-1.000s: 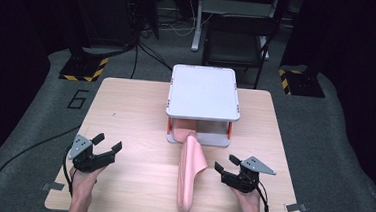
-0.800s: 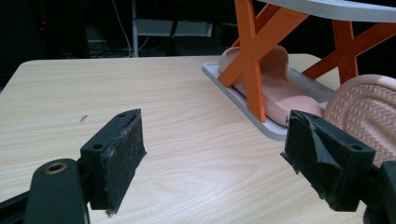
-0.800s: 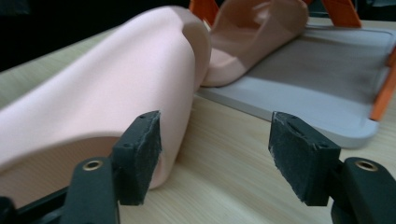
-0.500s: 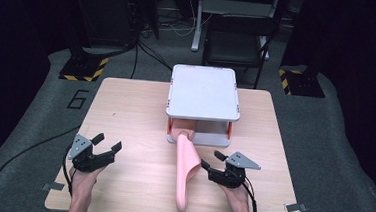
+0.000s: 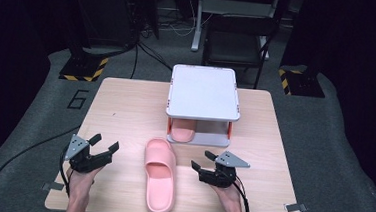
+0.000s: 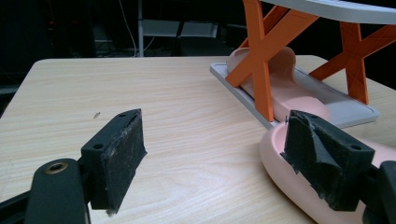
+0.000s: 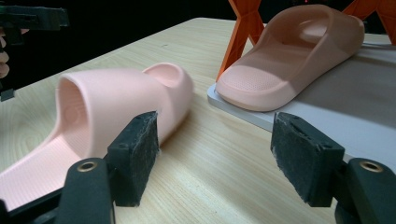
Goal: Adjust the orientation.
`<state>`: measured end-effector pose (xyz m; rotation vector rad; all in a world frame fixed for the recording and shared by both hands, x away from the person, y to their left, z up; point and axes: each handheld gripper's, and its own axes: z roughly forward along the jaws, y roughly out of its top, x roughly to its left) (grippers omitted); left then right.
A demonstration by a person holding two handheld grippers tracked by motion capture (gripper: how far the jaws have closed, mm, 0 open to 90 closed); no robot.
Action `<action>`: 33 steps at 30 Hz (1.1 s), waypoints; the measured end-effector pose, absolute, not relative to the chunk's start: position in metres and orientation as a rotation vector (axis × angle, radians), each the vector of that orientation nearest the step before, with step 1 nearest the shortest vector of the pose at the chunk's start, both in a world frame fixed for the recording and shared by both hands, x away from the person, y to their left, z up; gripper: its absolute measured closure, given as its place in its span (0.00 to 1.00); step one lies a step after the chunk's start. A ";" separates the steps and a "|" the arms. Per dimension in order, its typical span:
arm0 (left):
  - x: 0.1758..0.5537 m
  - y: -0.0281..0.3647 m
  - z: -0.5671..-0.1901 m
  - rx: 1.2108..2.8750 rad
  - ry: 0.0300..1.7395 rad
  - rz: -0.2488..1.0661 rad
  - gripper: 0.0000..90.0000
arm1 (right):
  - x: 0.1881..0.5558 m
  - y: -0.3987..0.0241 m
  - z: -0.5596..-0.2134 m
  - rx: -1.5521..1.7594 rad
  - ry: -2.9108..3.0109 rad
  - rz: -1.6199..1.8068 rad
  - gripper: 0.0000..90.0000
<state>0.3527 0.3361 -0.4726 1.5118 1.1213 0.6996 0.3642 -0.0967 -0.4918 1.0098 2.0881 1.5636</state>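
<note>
Now we are lining up our wide-open right gripper (image 5: 202, 167) beside the loose pink foam slipper (image 5: 160, 175) (its mate sits under the white orange-legged rack (image 5: 204, 93)), needing to clamp it next.

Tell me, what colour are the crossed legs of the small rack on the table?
The rack's crossed legs are orange, clearest in the left gripper view.

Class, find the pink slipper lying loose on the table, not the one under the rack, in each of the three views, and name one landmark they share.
High view: slipper on the table, bottom centre, between the two grippers.
Left gripper view: its rim at lower right, behind the right-hand jaw.
Right gripper view: at left, strap side facing the camera.
Shared landmark: the orange-legged rack.
</note>
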 end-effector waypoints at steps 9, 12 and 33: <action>0.352 0.340 -0.469 1.529 1.120 0.701 0.22 | 0.363 -0.110 -0.488 1.045 2.038 1.533 0.28; 0.351 0.342 -0.466 1.539 1.111 0.714 0.22 | 0.361 -0.118 -0.488 1.056 2.012 1.507 0.23; 0.346 0.346 -0.465 1.502 1.120 0.730 0.22 | 0.357 -0.123 -0.484 1.034 2.008 1.548 0.22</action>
